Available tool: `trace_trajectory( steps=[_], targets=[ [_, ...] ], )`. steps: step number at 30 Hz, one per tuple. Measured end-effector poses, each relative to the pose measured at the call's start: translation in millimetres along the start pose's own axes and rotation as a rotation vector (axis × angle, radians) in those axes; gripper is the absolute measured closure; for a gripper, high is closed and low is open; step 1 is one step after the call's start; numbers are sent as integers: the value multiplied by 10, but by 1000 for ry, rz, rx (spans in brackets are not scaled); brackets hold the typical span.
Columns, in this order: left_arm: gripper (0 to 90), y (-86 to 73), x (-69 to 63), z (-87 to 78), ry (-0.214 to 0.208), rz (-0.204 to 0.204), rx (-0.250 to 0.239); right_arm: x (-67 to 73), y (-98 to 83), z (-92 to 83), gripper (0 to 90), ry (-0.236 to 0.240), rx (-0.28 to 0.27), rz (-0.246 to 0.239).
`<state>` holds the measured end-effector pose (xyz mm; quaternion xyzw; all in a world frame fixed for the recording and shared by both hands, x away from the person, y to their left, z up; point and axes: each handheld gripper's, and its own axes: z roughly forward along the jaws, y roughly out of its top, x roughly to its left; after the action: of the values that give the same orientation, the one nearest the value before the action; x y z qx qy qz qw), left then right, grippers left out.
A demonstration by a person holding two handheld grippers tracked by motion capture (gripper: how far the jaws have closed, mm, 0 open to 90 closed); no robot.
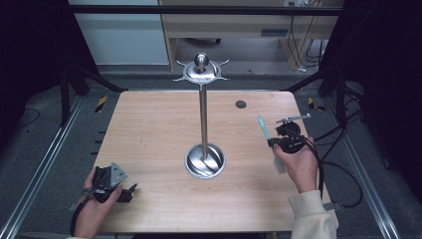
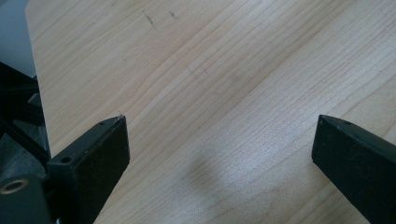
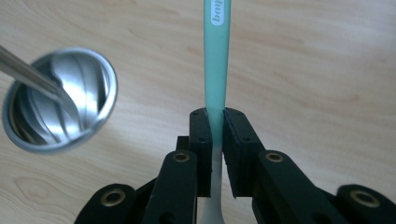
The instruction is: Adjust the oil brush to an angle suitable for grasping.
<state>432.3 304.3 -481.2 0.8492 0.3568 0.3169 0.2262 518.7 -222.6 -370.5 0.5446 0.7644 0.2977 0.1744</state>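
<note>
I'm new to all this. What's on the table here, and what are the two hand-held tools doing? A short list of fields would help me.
Surface: wooden table
Centrepiece: metal stand, a round base, an upright pole and a hooked top plate
Right tool: jaws shut on a teal toothbrush, gripped on its handle
Toothbrush position: in the high view, to the right of the stand and apart from it
Left tool: jaws wide apart, nothing between them, bare wood below
Left tool location: near the table's near left corner
</note>
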Motion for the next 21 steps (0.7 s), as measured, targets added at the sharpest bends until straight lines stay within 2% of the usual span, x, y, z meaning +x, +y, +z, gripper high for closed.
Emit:
trace_trajectory(
  steps=[3,6,8,13,14,21],
  targets=[
    [37,-10,6,-8,-1,-4,0,29,120,-105,824,9,-53,5],
    [37,-10,11,-7,-2,-10,-7,60,113,-184,824,40,-126,28],
    [37,0,6,-10,-3,-4,-9,93,105,-209,824,38,-135,6],
    [37,16,-1,-13,-5,2,-15,163,71,-311,824,38,-179,-12],
    [37,18,1,-13,-6,3,-13,185,53,-351,824,48,-204,-10],
    [37,17,5,-17,-5,2,-17,244,52,-514,824,77,-272,-21]
  ],
)
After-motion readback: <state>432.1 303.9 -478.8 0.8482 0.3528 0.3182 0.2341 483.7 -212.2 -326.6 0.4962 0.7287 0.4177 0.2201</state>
